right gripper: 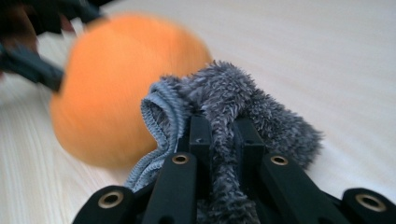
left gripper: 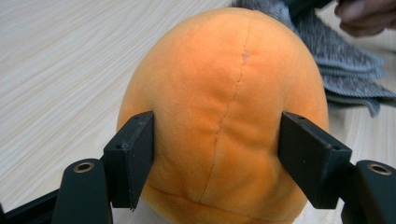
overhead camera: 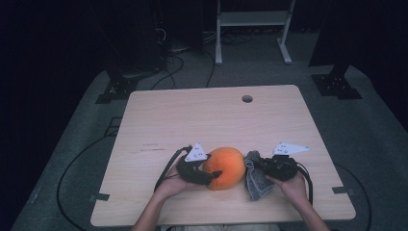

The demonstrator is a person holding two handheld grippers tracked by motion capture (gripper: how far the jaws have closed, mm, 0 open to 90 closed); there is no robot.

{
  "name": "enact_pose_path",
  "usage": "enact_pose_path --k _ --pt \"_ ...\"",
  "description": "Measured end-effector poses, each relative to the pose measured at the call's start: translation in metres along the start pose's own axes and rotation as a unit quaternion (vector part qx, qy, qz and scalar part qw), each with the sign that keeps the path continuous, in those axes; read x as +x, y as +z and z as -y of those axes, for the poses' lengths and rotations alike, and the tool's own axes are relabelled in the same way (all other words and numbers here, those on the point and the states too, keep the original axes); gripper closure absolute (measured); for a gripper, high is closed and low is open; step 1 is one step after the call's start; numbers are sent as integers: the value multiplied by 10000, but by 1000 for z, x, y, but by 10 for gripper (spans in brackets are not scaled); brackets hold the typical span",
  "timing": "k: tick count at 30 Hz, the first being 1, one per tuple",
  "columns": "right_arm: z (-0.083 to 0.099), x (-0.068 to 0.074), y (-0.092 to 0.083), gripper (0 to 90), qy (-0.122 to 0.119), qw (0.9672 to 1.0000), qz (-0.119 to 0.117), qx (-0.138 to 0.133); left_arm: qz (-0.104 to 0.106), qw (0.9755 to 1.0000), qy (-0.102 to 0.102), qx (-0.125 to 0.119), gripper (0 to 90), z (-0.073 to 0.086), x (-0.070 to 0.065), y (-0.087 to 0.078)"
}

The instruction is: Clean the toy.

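Work in hand: a plush orange ball [overhead camera: 225, 167] appears set to be wiped with a grey cloth [overhead camera: 255, 180] on the table [overhead camera: 202, 120].
Done: the ball is steadied and the cloth is picked up and brought to the ball's right side.
Left: judged from the pictures, the wiping itself; no rubbed area can be made out on the plush.
Ball: near the front edge of the table, resting on the wood, between the two hands.
Left gripper [left gripper: 217, 158]: half spread, its jaws set against both flanks of the ball, which is clamped between them.
Right gripper [right gripper: 223, 140]: pressed nearly together, a fold of the cloth pinched between the jaws.
Cloth: bunched, hanging from the jaws just beside the ball; contact with the ball is likely, but the right gripper view is blurred there, so it cannot be confirmed.
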State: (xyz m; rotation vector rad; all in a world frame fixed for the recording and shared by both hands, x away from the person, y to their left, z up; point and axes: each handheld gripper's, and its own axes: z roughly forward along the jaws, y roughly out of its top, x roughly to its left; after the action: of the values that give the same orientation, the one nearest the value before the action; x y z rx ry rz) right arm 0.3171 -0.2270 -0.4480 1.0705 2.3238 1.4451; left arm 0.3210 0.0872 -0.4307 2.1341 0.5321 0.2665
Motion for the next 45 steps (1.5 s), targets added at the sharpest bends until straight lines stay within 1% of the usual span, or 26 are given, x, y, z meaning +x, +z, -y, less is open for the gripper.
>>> enact_pose_path --k 3,5,7,9,10,11,12,13,14,15,16,17,19,21,22,23,26,28,31,32,34,37,40,41,43,45 --pt "-13 7 -12 803 -109 9988 -94 -458 40 9998 181 22 291 -6 -9 4" --pt "-23 17 -16 803 -351 9973 -77 -640 102 9993 362 42 290 -10 -18 7" --pt "-29 25 -16 803 -600 9956 -121 -713 232 9980 584 86 288 -13 -27 10" --pt "-30 34 -10 803 -882 9946 -146 -518 389 9962 776 26 274 -17 -32 7" --pt "-27 37 -5 803 -1009 9943 -95 -334 454 9959 779 -30 237 -18 -32 5" --pt "-24 37 -3 803 -1033 9942 -56 -283 445 9964 709 -97 209 -20 -28 2" --pt "-21 35 -1 803 -997 9947 -47 -267 351 9974 618 -111 195 -20 -25 1" --pt "-20 33 -1 803 -930 9953 -69 -262 162 9989 448 -39 166 -20 -21 2" --pt "-20 30 -2 803 -872 9958 -109 -254 -22 9994 320 157 126 -18 -17 5" --pt "-19 28 -3 803 -859 9959 -127 -249 -5 9994 163 291 121 -15 -13 9" --pt "-18 26 -4 803 -845 9960 -151 -228 148 9994 -41 315 123 -12 -9 13" --pt "-17 23 -4 803 -825 9963 -155 -186 196 9995 -162 171 146 -9 -10 15" --pt "-15 18 -6 803 -806 9967 -80 -71 170 9998 21 96 225 -9 -14 15" --pt "-14 12 -10 803 -721 9974 -13 48 104 9997 149 171 253 -13 -18 14" --pt "-14 12 -15 803 -791 9968 106 39 82 9997 188 167 267 -14 -20 13" --pt "-15 15 -19 803 -864 9962 131 -28 41 9995 253 200 271 -16 -22 13" --pt "-25 34 -31 804 -1151 9928 184 -272 -50 9991 375 206 282 -21 -30 14" --pt "-34 50 -29 804 -1399 9896 101 -330 -98 9983 547 181 287 -24 -39 16" --pt "-39 67 -15 804 -1592 9871 -55 -154 -100 9956 899 255 289 -25 -49 16" --pt "-38 70 -11 805 -1642 9864 -64 -105 -110 9950 943 305 289 -25 -50 16" --pt "-35 70 -7 806 -1708 9853 -24 -45 -24 9961 843 258 294 -22 -47 16" --pt "-32 62 -8 806 -1638 9865 77 -13 -8 9965 801 241 299 -18 -43 17" --pt "-27 42 -11 806 -1299 9913 213 68 -35 9968 768 239 296 -18 -44 19" --pt "-26 39 -13 806 -1261 9917 242 71 -47 9969 751 220 295 -18 -44 19" --pt "-28 40 -18 807 -1235 9920 250 -22 -66 9966 804 169 293 -19 -47 20" --pt "-32 51 -20 807 -1365 9904 155 -170 -63 9963 839 160 288 -20 -48 20"
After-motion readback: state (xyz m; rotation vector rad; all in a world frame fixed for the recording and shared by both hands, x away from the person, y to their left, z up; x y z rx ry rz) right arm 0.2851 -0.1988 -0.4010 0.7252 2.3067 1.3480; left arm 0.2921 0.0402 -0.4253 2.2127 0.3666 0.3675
